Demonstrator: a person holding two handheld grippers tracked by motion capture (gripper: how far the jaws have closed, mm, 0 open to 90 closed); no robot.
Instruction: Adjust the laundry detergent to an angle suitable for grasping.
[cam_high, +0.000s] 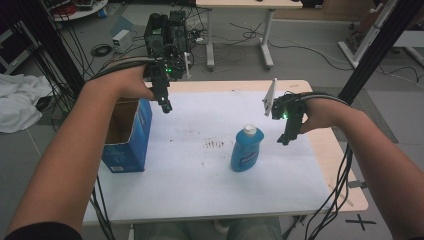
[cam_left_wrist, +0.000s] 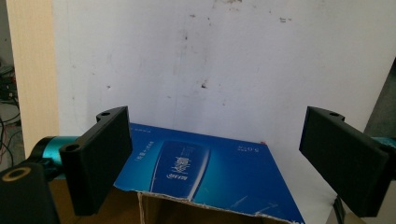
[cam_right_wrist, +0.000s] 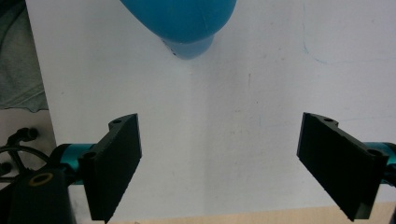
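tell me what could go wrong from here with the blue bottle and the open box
The blue bottle stands upright and narrow beside the right gripper, whose jaws are open and empty; a sideways nudge might topple it. The box sits at the table's left edge under the left gripper, so a bump could push it off. Its torn rim may snag the bottle going in.

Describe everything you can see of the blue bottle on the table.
The blue bottle stands upright on the white sheet near the table's middle. It looks like glossy plastic, a flattened teardrop body with a blue label too blurred to read and a white cap on top. The right gripper hovers beside it with jaws open, not touching. Nothing else touches it.
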